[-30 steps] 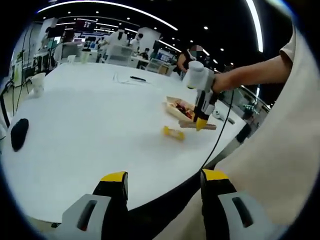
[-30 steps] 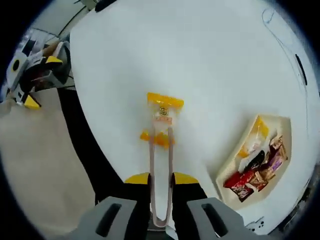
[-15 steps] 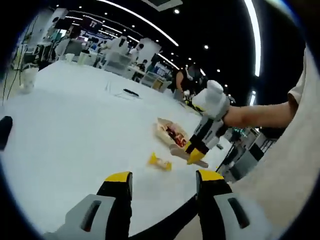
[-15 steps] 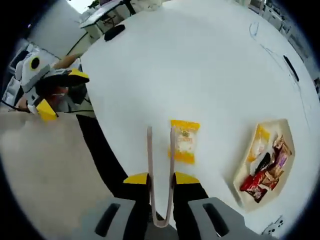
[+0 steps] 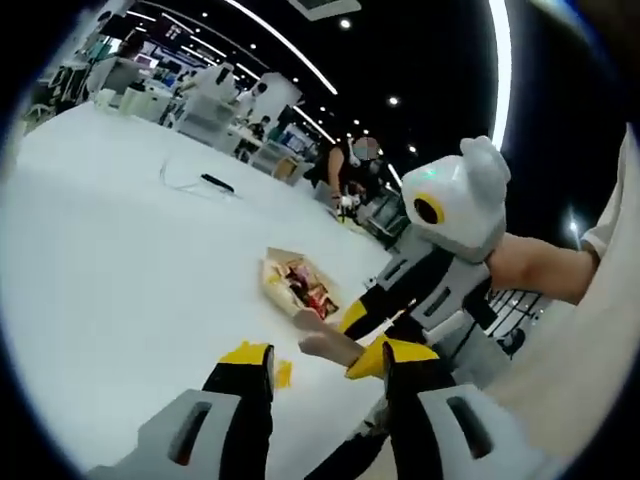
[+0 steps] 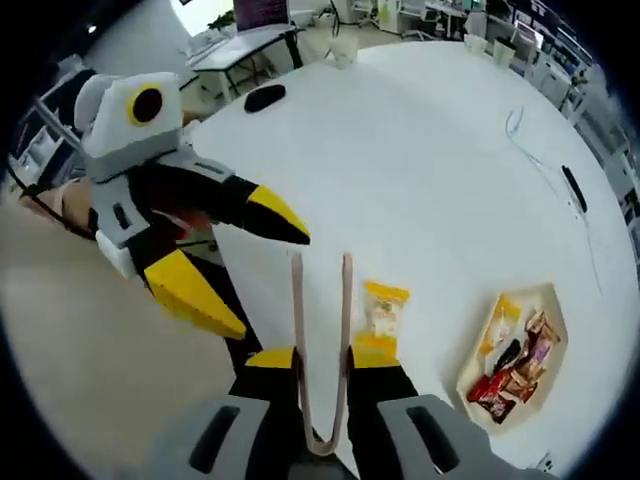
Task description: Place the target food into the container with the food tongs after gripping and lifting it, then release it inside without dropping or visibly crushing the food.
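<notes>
A yellow food packet (image 6: 385, 308) lies flat on the white table (image 6: 420, 170), just right of the beige food tongs (image 6: 322, 340). My right gripper (image 6: 322, 357) is shut on the tongs, whose arms stand apart with nothing between them. A cream tray (image 6: 478, 345) with several wrapped snacks sits further right. My left gripper (image 6: 235, 255) comes in from the left, close by, jaws apart. In the left gripper view my left gripper (image 5: 328, 355) is open, the tongs' tips (image 5: 318, 343) lie between its jaws, the right gripper (image 5: 440, 270) looms behind, and the packet (image 5: 283, 374) and tray (image 5: 270, 285) show.
A black mouse (image 6: 265, 97), a thin cable (image 6: 530, 150), a black pen (image 6: 570, 186) and cups (image 6: 342, 48) lie toward the table's far side. The table's edge runs just under both grippers. A person's beige clothing (image 6: 90, 380) is at the left.
A second ago the tongs lay over the packet; now they stand left of it, and it still lies on the table. Both grippers have come close together.
</notes>
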Available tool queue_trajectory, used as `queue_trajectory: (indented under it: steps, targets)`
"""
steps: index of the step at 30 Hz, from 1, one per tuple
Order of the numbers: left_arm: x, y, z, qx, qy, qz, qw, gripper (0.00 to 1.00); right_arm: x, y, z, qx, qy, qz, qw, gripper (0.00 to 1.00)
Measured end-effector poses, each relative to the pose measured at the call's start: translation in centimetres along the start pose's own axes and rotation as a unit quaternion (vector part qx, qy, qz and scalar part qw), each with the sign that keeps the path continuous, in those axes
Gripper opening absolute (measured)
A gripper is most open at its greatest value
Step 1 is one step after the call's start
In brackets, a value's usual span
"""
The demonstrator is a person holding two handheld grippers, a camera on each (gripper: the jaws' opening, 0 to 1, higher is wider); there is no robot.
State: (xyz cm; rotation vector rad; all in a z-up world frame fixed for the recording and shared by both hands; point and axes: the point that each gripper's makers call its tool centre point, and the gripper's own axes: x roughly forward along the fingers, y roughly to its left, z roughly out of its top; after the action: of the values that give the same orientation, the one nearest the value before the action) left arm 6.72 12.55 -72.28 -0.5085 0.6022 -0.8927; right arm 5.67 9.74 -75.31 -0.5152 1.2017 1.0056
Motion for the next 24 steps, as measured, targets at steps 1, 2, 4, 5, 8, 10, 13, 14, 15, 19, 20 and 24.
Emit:
queue_trajectory:
  steps: [1,2,4,5,8,10,13,14,15,19,20,24]
  targets:
    - [0.1,0.0,0.2,-0.006,-0.004,0.003,1.0000,0.42,-0.1,0.2,0.1,-0.003,-0.005,0.002,1.0000,0.16]
    - [0.2,0.2,0.4,-0.015,-0.008,0.010,0.9998,0.41,-0.2,0.4,0.3,-0.007,-0.011,0.000,0.9999,0.16]
    - [0.4,0.4,0.6,-0.019,-0.011,0.017,0.9996,0.39,-0.3,0.6,0.5,-0.018,-0.019,-0.003,0.9997,0.16]
    - [0.5,0.5,0.5,-0.020,-0.008,0.019,0.9996,0.39,-0.4,0.6,0.6,-0.020,-0.023,-0.005,0.9995,0.17]
    - [0.5,0.5,0.4,-0.023,0.003,0.027,0.9994,0.36,-0.6,0.5,1.0,-0.024,-0.041,-0.009,0.9988,0.17]
    - [0.5,0.4,0.6,-0.032,0.001,0.028,0.9991,0.35,-0.8,0.4,1.2,-0.027,-0.050,-0.009,0.9983,0.17]
    - [0.6,0.1,0.9,-0.047,-0.002,0.027,0.9985,0.32,-0.9,1.1,1.5,-0.025,-0.066,0.018,0.9973,0.18]
    - [0.7,0.0,1.0,-0.049,0.000,0.026,0.9985,0.31,-1.1,0.8,1.6,-0.026,-0.073,0.010,0.9969,0.18]
    - [0.8,-0.2,0.9,-0.049,0.003,0.025,0.9985,0.29,-1.1,0.8,1.6,-0.028,-0.073,0.009,0.9969,0.18]
    - [1.0,-0.6,0.6,-0.052,0.012,0.022,0.9983,0.26,-1.5,0.5,1.6,-0.031,-0.081,0.005,0.9963,0.17]
    - [1.1,-0.7,0.6,-0.058,0.011,0.020,0.9980,0.26,-1.6,0.5,1.7,-0.034,-0.084,0.005,0.9959,0.17]
    - [1.4,-0.9,0.9,-0.073,0.010,0.017,0.9972,0.19,-1.8,1.1,2.2,-0.052,-0.101,0.008,0.9935,0.18]
